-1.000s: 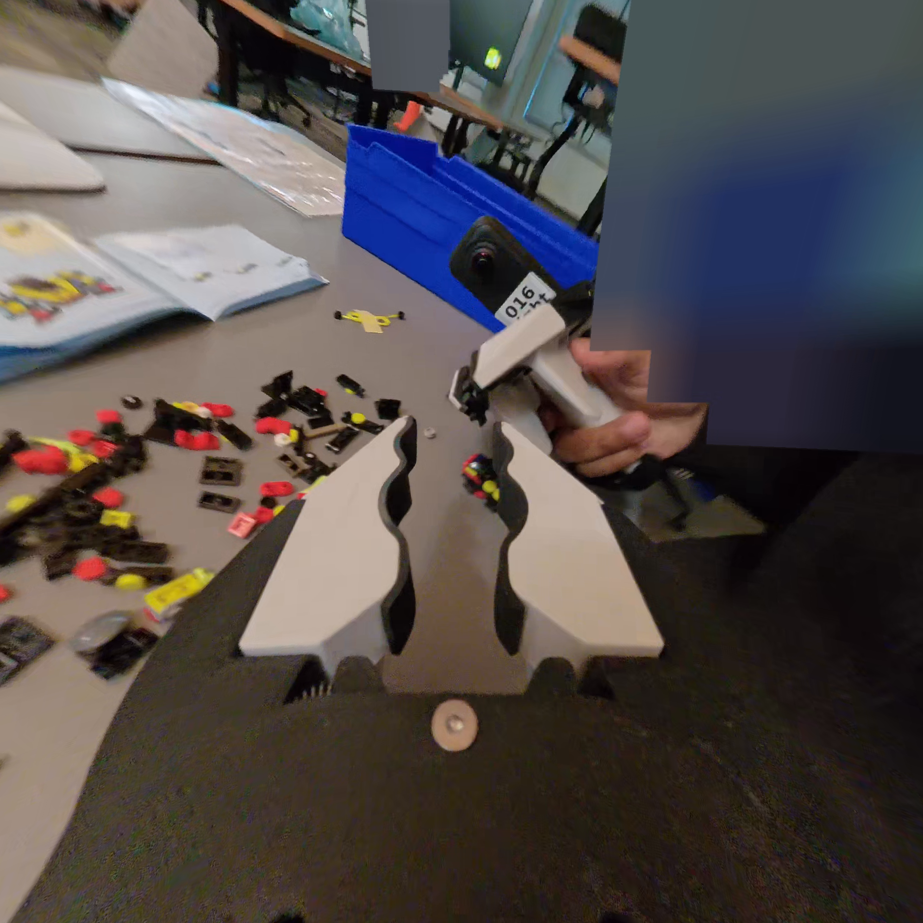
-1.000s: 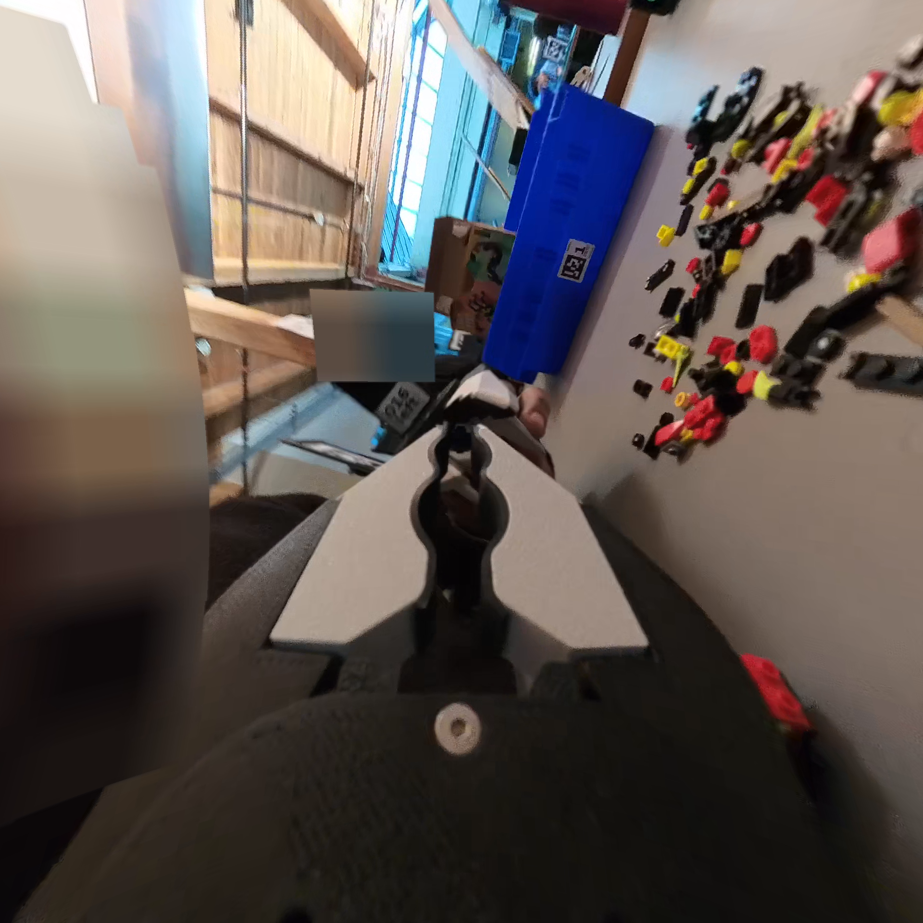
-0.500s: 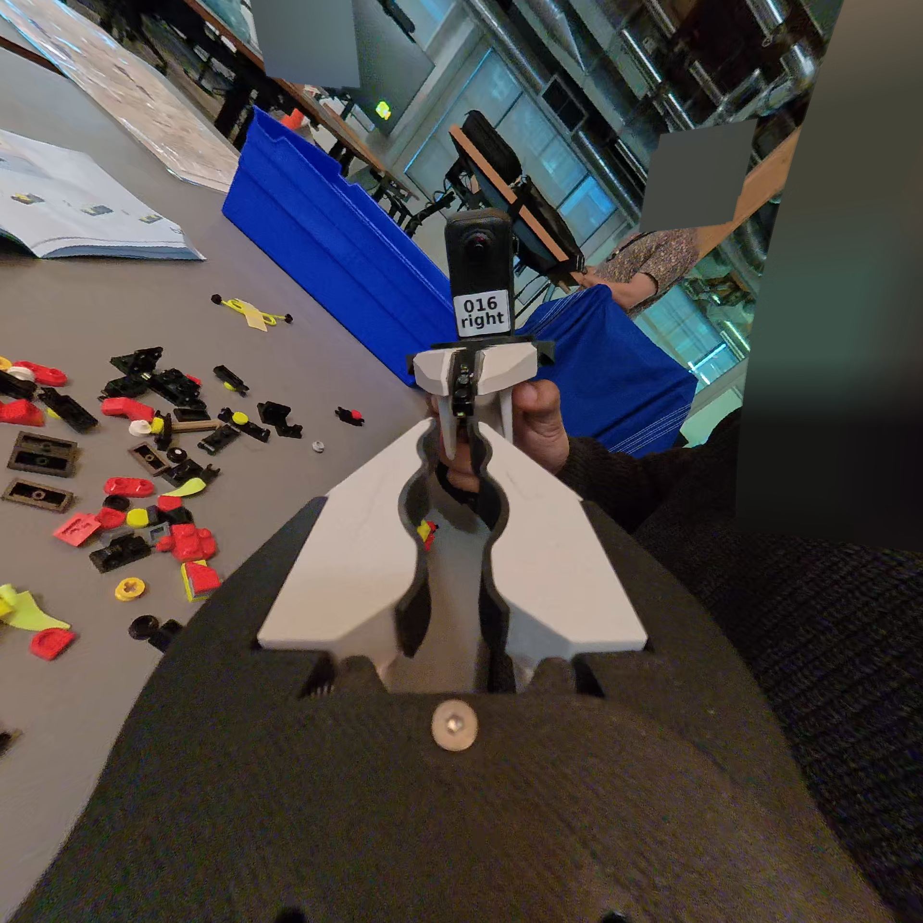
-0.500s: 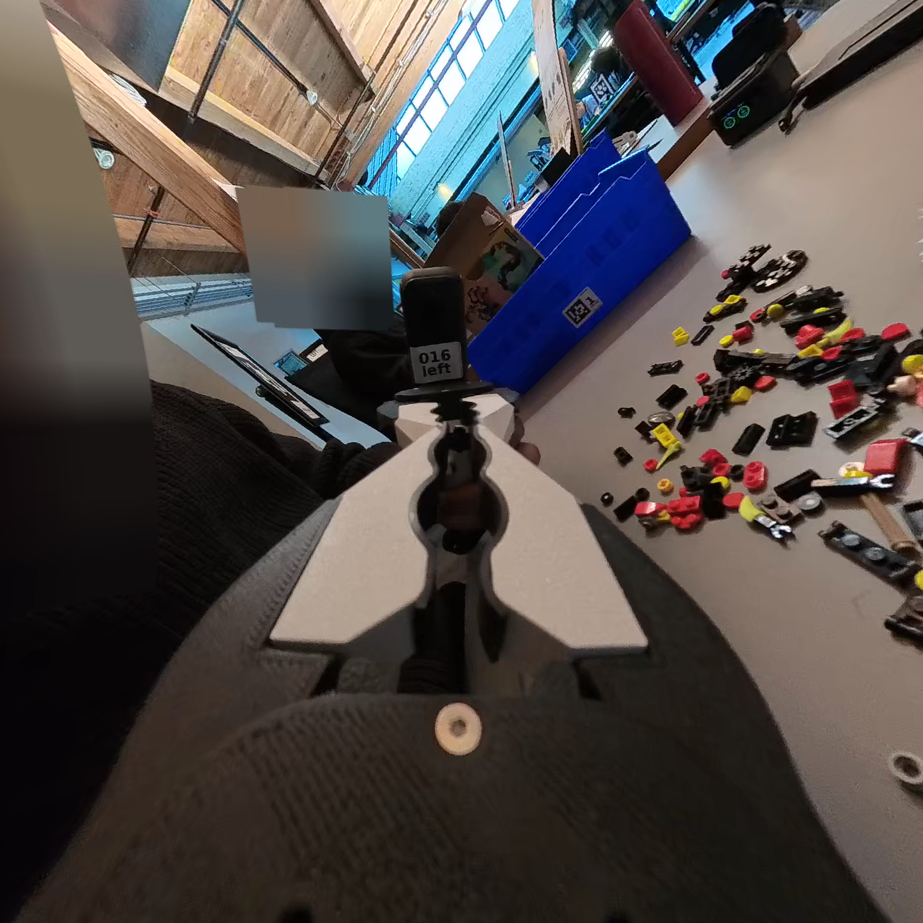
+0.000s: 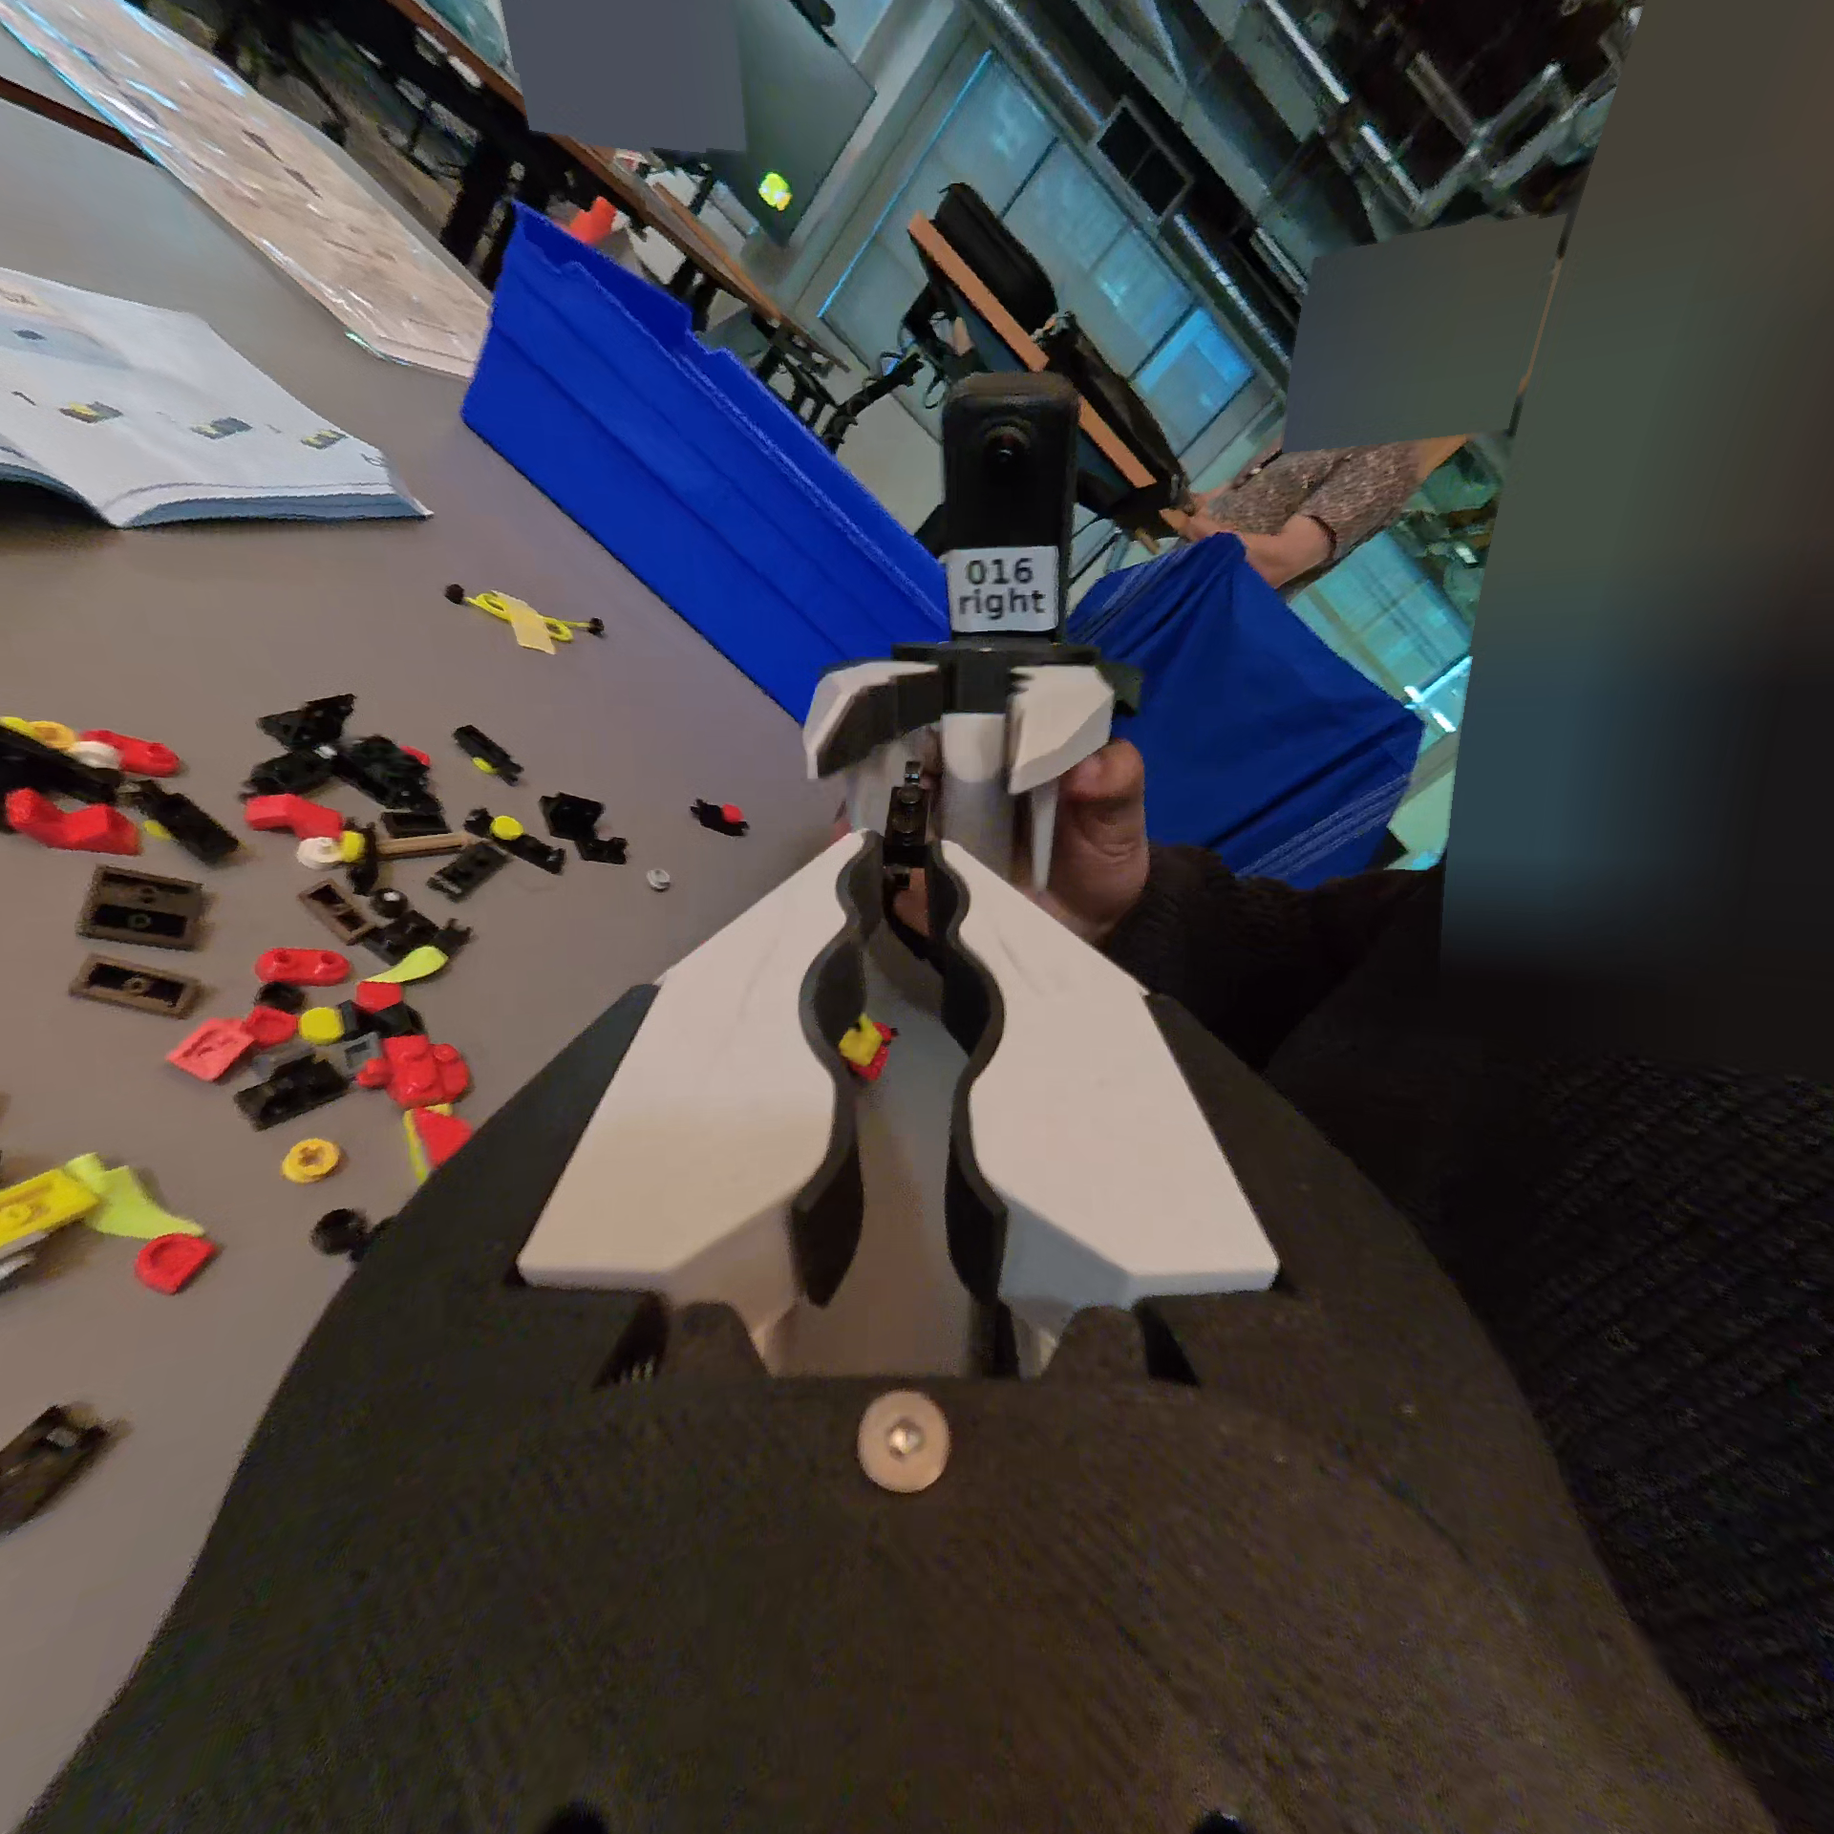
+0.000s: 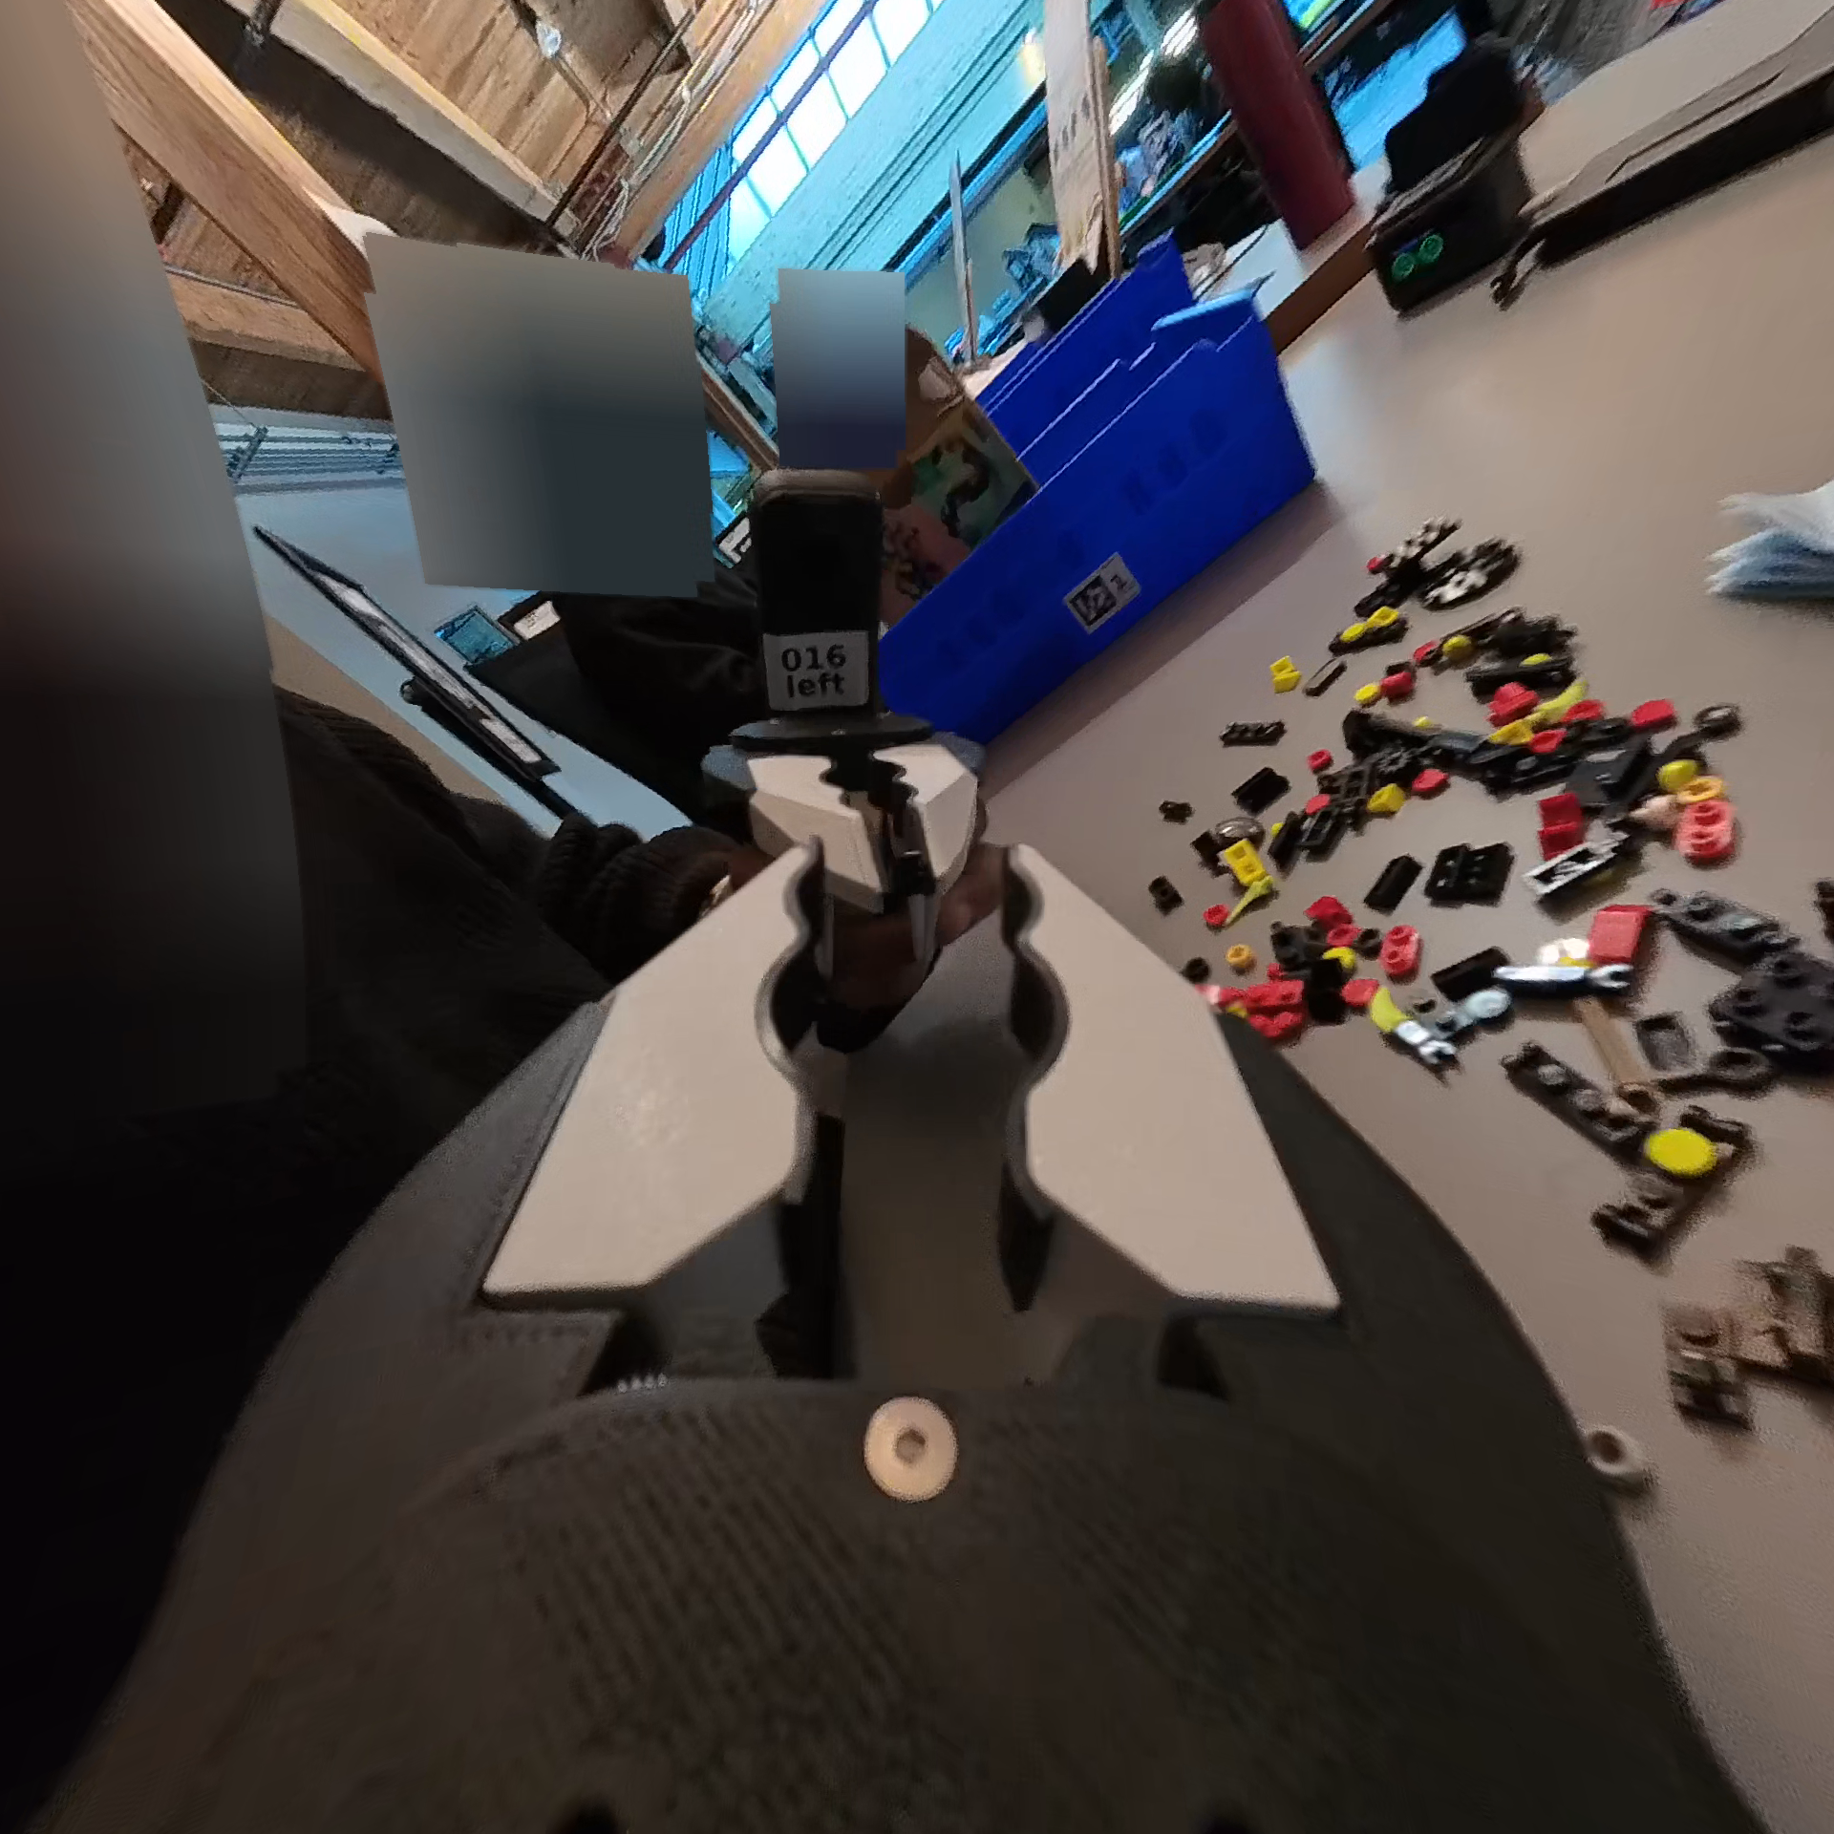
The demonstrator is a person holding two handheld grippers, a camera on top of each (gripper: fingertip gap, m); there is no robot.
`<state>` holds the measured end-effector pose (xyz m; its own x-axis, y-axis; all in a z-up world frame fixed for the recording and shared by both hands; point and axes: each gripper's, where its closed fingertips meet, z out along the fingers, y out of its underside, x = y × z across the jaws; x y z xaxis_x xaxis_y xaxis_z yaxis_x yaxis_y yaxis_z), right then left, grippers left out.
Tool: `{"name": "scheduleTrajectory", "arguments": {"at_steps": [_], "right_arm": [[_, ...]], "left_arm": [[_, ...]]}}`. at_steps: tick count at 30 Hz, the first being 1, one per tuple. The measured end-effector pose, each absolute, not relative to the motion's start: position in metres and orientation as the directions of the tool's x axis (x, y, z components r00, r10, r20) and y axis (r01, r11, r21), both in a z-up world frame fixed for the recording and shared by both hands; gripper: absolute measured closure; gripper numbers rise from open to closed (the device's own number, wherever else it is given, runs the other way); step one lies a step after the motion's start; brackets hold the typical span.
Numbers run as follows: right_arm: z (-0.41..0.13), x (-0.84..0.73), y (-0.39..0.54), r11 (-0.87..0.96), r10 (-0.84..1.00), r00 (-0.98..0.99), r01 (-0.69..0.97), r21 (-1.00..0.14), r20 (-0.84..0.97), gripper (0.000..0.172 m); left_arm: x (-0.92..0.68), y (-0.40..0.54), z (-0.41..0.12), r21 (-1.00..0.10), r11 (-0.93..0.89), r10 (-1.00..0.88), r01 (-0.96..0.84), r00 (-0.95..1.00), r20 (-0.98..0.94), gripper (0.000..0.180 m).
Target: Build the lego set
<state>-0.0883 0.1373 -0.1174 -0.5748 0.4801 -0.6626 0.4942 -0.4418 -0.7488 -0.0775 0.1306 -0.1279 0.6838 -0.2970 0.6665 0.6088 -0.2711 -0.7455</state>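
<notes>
In the left wrist view my left gripper (image 5: 901, 858) is shut on a small thin black piece (image 5: 905, 809) that stands up out of its fingertips, above the table. My right gripper (image 5: 953, 754) faces it just beyond, with its jaws apart and no pad touching the piece. In the right wrist view my right gripper (image 6: 913, 873) is open and empty. The left gripper (image 6: 893, 824) shows between its fingers, pinching the black piece (image 6: 908, 858). A yellow and red piece (image 5: 865, 1047) lies on the table under the left fingers.
Many loose black, red and yellow pieces (image 5: 327, 893) are scattered on the grey table (image 5: 595, 715), and they show too in the right wrist view (image 6: 1489, 844). A blue bin (image 5: 695, 466) stands behind, an open booklet (image 5: 169, 427) at the far left. A person's hand (image 5: 1102, 824) holds the right gripper. Less than 4 cm separates the two grippers' tips.
The left gripper has closed on the black piece that the right gripper held. The right gripper has since opened and let go of it. Both grippers rose to face each other.
</notes>
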Motion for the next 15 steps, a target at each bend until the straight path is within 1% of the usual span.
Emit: {"name": "scheduleTrajectory", "arguments": {"at_steps": [4,6,8,12,15], "right_arm": [[-0.110,-0.088,0.165,-0.466,0.560,-0.535,0.427,-0.775,-0.632,0.125],[-0.107,-0.086,0.181,-0.466,0.618,-0.502,0.385,-0.796,-0.605,0.121],[-0.104,-0.081,0.197,-0.450,0.686,-0.462,0.339,-0.826,-0.563,0.120],[-0.109,-0.072,0.216,-0.360,0.815,-0.364,0.291,-0.886,-0.451,0.120],[-0.126,-0.070,0.224,-0.311,0.875,-0.269,0.325,-0.893,-0.402,0.129]], "left_arm": [[-0.097,0.122,-0.135,-0.777,-0.267,-0.166,0.570,0.767,0.619,0.175],[-0.110,0.113,-0.144,-0.815,-0.291,-0.068,0.500,0.839,0.539,0.175],[-0.120,0.100,-0.160,-0.834,-0.356,0.028,0.422,0.897,0.442,0.175],[-0.142,0.064,-0.192,-0.815,-0.497,0.193,0.298,0.954,0.230,0.176],[-0.144,0.047,-0.208,-0.767,-0.560,0.240,0.314,0.947,0.213,0.175]]}}
